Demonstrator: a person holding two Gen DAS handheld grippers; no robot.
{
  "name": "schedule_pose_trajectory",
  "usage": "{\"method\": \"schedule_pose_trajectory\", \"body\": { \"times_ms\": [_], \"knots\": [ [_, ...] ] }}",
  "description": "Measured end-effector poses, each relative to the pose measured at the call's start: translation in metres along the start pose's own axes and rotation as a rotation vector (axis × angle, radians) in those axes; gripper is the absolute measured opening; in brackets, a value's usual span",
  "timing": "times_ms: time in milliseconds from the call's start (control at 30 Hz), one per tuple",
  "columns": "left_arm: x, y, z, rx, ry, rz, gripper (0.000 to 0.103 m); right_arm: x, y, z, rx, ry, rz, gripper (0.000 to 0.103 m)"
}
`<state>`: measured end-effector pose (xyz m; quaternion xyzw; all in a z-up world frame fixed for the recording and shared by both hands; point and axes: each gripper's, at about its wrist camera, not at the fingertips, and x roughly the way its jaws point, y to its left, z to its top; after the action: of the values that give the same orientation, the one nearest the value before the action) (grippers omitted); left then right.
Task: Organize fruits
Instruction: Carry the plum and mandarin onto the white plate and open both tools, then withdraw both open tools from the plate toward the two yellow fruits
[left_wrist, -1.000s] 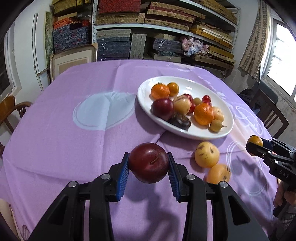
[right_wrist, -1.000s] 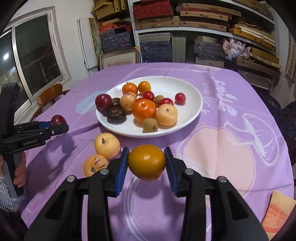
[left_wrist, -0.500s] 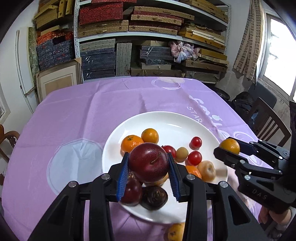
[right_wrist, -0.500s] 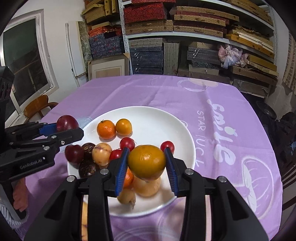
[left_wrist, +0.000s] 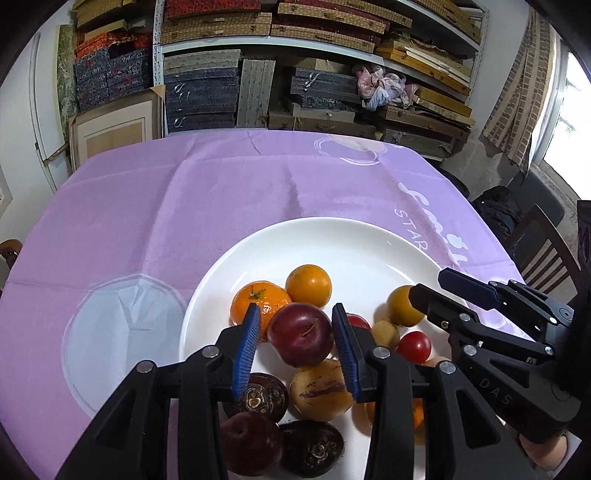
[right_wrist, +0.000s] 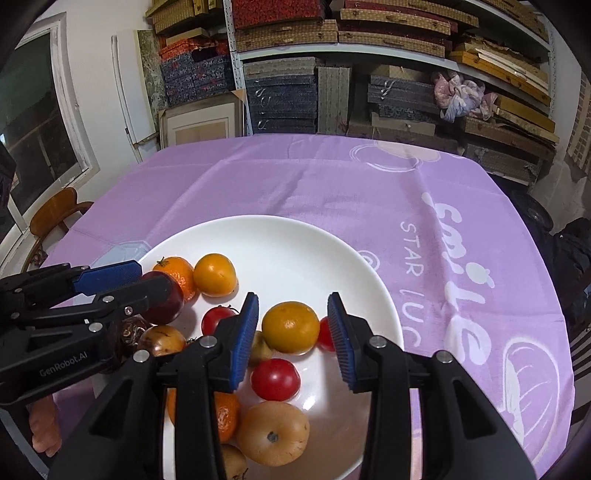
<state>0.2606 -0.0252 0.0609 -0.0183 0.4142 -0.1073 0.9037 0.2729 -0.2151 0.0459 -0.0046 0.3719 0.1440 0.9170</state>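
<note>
A white plate (left_wrist: 351, 251) on the purple cloth holds several fruits. My left gripper (left_wrist: 296, 317) hovers over the plate's near left part. A dark red plum (left_wrist: 300, 334) lies between its blue pads, narrower than the gap, with a tangerine (left_wrist: 255, 301) showing past its left side. In the right wrist view the plum (right_wrist: 166, 301) hangs below that gripper's near finger. My right gripper (right_wrist: 293, 314) is over the plate's middle. An orange-yellow fruit (right_wrist: 290, 326) sits between its pads without touching them, and a cherry tomato (right_wrist: 325, 334) shows in the gap.
More fruit fills the plate's near side: a striped yellow fruit (left_wrist: 319, 391), dark passion fruits (left_wrist: 264, 397), a red tomato (right_wrist: 275, 378). Shelves of boxes (left_wrist: 295, 92) stand behind the table. Chairs (left_wrist: 543, 243) (right_wrist: 55, 214) flank it. A person's hand (right_wrist: 42, 428) holds the left gripper.
Both grippers moved forward from the near cloth to above the plate. Each fruit filled its jaws before; now each looks smaller and lower, with gaps beside the pads.
</note>
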Motion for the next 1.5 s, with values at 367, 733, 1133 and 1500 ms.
{"method": "schedule_pose_trajectory", "body": {
  "times_ms": [367, 733, 1133, 1500],
  "knots": [
    [-0.077, 0.003, -0.038, 0.032, -0.069, 0.013, 0.04, -0.102, 0.02, -0.039, -0.065, -0.147, 0.006, 0.058],
    [-0.12, -0.02, -0.126, 0.091, -0.042, -0.02, 0.056, -0.161, 0.011, -0.13, 0.026, -0.311, -0.042, 0.095],
    [-0.114, -0.067, -0.175, 0.184, -0.037, 0.0, 0.076, -0.158, -0.031, -0.153, 0.182, -0.355, -0.063, 0.097],
    [-0.084, -0.067, -0.179, 0.12, 0.022, 0.045, 0.076, -0.152, -0.032, -0.151, 0.191, -0.321, -0.052, 0.098]
  ]
}}
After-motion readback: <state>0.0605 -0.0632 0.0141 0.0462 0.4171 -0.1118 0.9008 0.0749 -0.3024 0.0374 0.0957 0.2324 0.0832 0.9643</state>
